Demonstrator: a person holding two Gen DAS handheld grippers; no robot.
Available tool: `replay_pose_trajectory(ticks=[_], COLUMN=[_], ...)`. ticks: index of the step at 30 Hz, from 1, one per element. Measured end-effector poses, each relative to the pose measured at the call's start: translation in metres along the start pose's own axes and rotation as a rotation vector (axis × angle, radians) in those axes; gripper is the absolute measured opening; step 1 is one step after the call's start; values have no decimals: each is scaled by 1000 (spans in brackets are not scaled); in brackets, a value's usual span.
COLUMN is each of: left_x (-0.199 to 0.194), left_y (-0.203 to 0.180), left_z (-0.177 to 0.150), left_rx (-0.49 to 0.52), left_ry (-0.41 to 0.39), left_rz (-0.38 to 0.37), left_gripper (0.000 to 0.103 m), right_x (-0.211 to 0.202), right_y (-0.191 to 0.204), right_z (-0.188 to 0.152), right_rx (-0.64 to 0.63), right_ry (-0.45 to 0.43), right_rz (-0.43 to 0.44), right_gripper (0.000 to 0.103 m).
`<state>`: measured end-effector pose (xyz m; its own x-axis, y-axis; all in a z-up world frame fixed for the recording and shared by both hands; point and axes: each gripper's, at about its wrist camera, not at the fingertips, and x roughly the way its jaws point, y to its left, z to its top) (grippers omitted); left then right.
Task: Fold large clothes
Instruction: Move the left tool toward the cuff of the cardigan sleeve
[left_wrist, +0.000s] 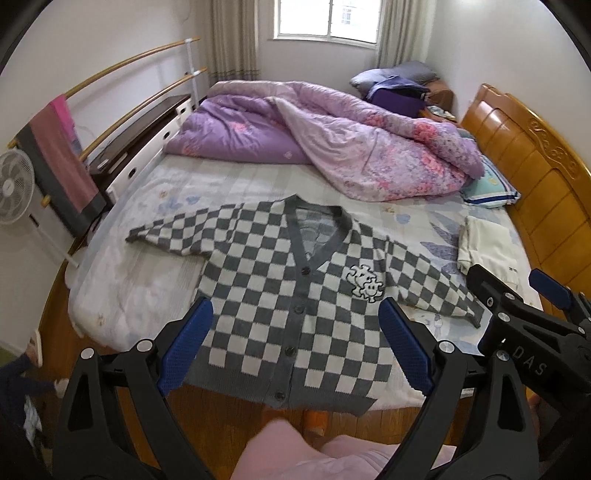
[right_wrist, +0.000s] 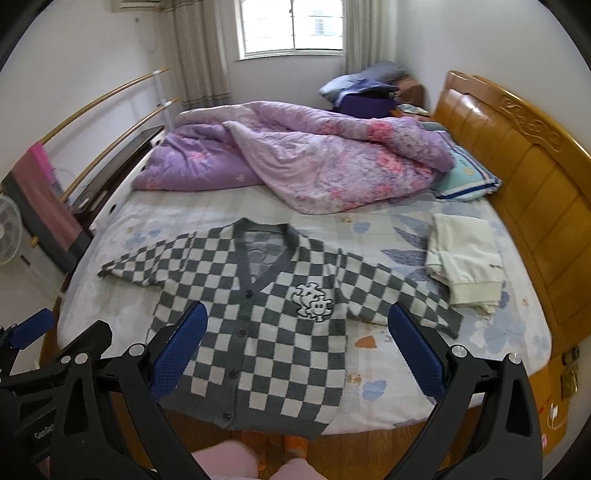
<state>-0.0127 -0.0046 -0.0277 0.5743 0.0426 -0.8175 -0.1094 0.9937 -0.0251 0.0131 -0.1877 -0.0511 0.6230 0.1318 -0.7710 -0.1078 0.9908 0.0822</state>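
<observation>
We are standing at the side of a wide bed (left_wrist: 122, 273) in a small bedroom, with a window at twelve o'clock, a carved wooden headboard (left_wrist: 532, 177) at three o'clock and a clothes rail with a hung towel at nine. A rumpled purple quilt (left_wrist: 332, 136) is heaped across the far half of the mattress, and a blue-edged pillow (left_wrist: 487, 188) lies between it and the headboard. The task's thing, a grey-and-cream checkered cardigan (left_wrist: 280, 295), lies face up and buttoned on the near half of the floral sheet, neck toward twelve o'clock, both sleeves spread outward and its hem hanging just over the mattress edge at six o'clock. At about three o'clock of it, apart from its sleeve cuff, sits a cream garment (right_wrist: 465, 258) that looks already folded. Our left gripper (left_wrist: 295, 343) hovers above the cardigan's lower front with its blue pads spread wide and nothing between them; our right gripper (right_wrist: 295, 354) is likewise released and empty, hanging over the same lower half. We judge that folding this piece has not begun: it is laid out flat and neither sleeve is turned in. The next move, as we read it, calls for each gripper to travel out to a sleeve or shoulder edge, pinch the knit without catching the sheet, and bring it across the body. We see no basket, box or other container in either view, so nothing is held in one.
</observation>
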Motion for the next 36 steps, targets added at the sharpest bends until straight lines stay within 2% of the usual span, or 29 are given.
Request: replay_pose_trajectory(ticks=[5,9,15,18,29,36], left_x=[1,5,14,27,99,152], left_y=[12,25,56,77,206,293], left_z=[-4,-6,0,9,64,96], left_rx=[-44,-76,-101,-102,-112,-176], left_ry=[35,61,73,87,153,222], left_rz=[24,26,17,12,-61,-86], left_gripper=[91,91,91,91,91,91], right_x=[11,19,37,49,128,184], right_y=[9,25,54,78,202,273], right_z=[2,5,12,17,59,89], right_rx=[-21,-52,-69,-77,-47,-32], right_ry=[40,62,89,103,202,266], right_rz=[78,119,141,132,82,59], right_gripper=[93,88,87,83,81,81])
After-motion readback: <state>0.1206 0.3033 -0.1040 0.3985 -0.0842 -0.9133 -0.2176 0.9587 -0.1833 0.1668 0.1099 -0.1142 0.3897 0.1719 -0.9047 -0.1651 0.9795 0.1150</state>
